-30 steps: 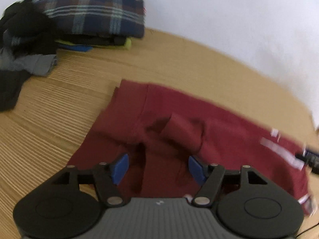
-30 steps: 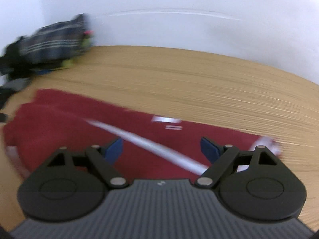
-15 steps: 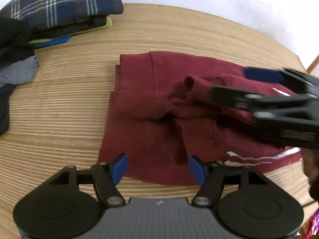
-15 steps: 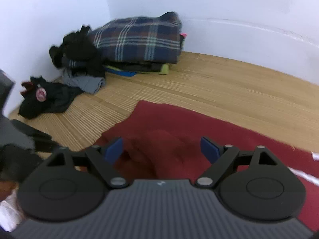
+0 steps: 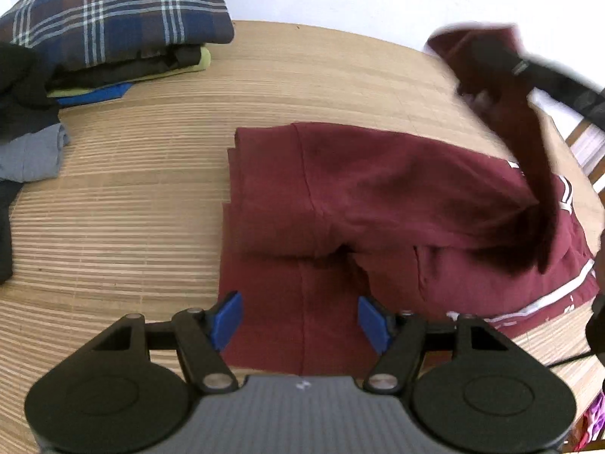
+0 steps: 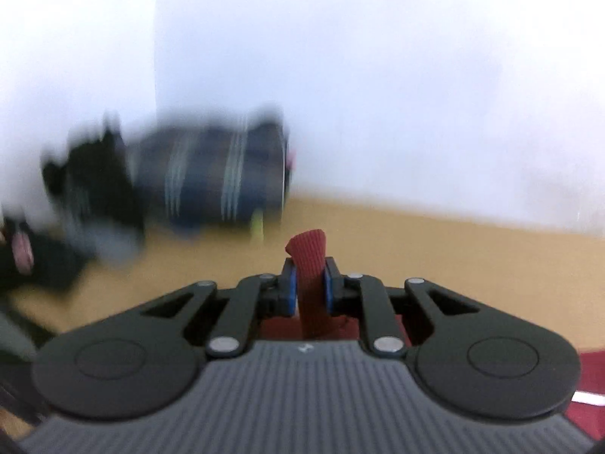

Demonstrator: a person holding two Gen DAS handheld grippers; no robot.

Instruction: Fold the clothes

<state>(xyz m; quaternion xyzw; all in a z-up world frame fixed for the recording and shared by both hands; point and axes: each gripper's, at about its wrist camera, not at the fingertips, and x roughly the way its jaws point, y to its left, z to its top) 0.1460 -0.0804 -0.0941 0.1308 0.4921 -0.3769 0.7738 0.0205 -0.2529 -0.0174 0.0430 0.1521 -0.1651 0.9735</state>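
A maroon garment (image 5: 378, 204) with white stripes lies on the bamboo mat (image 5: 132, 208). My left gripper (image 5: 298, 319) hovers open over its near edge, nothing between the blue pads. In the left wrist view the right gripper (image 5: 487, 56) is blurred at the upper right, lifting a strip of the maroon cloth that hangs back down to the garment. In the right wrist view my right gripper (image 6: 306, 287) is closing, its pads pressing on a ribbed maroon cuff (image 6: 308, 253) that sticks up between them.
A folded stack topped by a plaid shirt (image 5: 113, 11) sits at the far left by the white wall. Dark and grey loose clothes (image 5: 26, 143) lie left of it. A wooden chair part (image 5: 582, 140) shows at the right edge.
The right gripper closed on the maroon cuff and lifted it up and to the right. The bunched fold in the garment's middle has been pulled out. The left gripper drifted slightly, staying open.
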